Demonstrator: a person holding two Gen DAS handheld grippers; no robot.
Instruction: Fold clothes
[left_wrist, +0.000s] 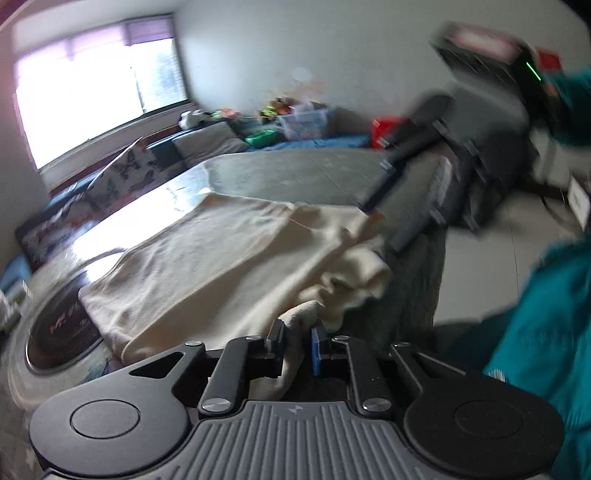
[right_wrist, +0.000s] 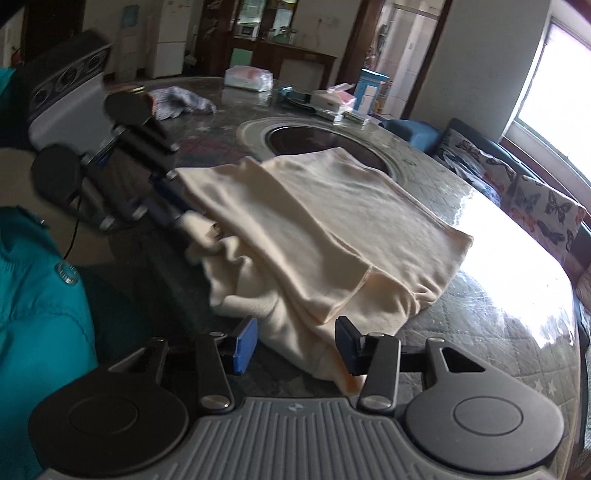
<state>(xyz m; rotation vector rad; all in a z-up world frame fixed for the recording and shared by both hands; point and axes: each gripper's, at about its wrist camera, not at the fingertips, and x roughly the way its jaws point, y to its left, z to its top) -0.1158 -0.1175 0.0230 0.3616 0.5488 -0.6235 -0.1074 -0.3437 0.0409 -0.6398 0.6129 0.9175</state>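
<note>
On the round table (right_wrist: 517, 332), near edge, my cream garment (right_wrist: 332, 229) lies part-folded, one panel doubled over, near end rumpled and spilling toward the rim. Step, I judge: mid-fold, taking hold of near corners. My left gripper (left_wrist: 297, 343) is pinched nearly closed on a cream fabric tuck. My right gripper (right_wrist: 295, 345) stands about half open, the garment's near corner lying between its pads, not squeezed. Next I'd need the right to close on that corner, then carry both far across together. Room: far half is open glass; inset dark hotplate (right_wrist: 317, 142) sits under the far hem; boxes (right_wrist: 332, 101) and grey cloth (right_wrist: 181, 101) far back, well apart.
</note>
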